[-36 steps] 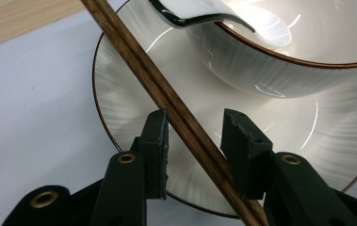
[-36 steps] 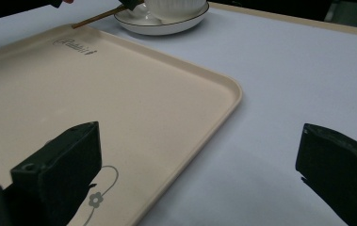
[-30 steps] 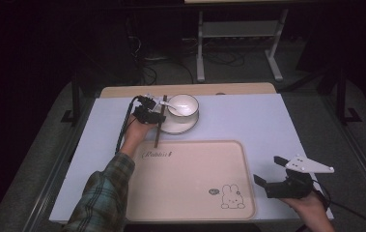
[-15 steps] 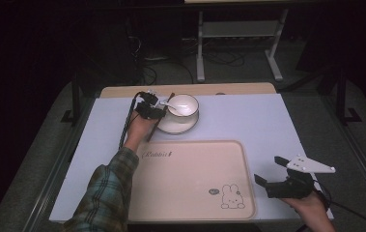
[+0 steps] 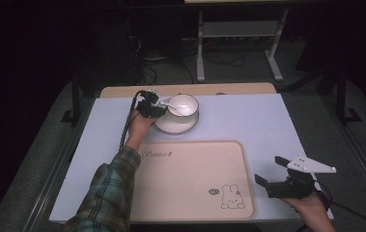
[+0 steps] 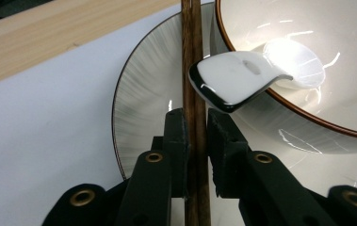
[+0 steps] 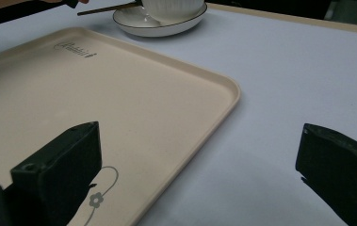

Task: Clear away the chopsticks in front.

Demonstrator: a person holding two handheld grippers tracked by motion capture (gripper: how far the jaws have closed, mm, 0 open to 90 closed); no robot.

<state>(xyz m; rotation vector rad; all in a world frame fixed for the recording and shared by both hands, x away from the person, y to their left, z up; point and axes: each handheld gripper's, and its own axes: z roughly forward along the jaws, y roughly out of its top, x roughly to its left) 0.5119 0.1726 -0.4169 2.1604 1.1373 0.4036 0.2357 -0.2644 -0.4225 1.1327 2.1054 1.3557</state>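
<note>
Dark wooden chopsticks sit pinched between the pads of the left gripper, at the far left of the table; its jaws have just been closing and now press on the pair from both sides, the sticks running straight out ahead of the gripper across the plate's rim. Just right of them lies a white saucer-like plate with a thin dark edge, and on it stands a white bowl with a brown rim. A white ceramic spoon rests in the bowl, its handle end hanging over the rim and nearly touching the chopsticks. Nearer the person, in the middle, lies a beige tray with a rabbit drawing in its near right corner. At the near right, well apart from the bowl, the right gripper hovers past the tray's right edge with its jaws spread wide, nothing between them.
</note>
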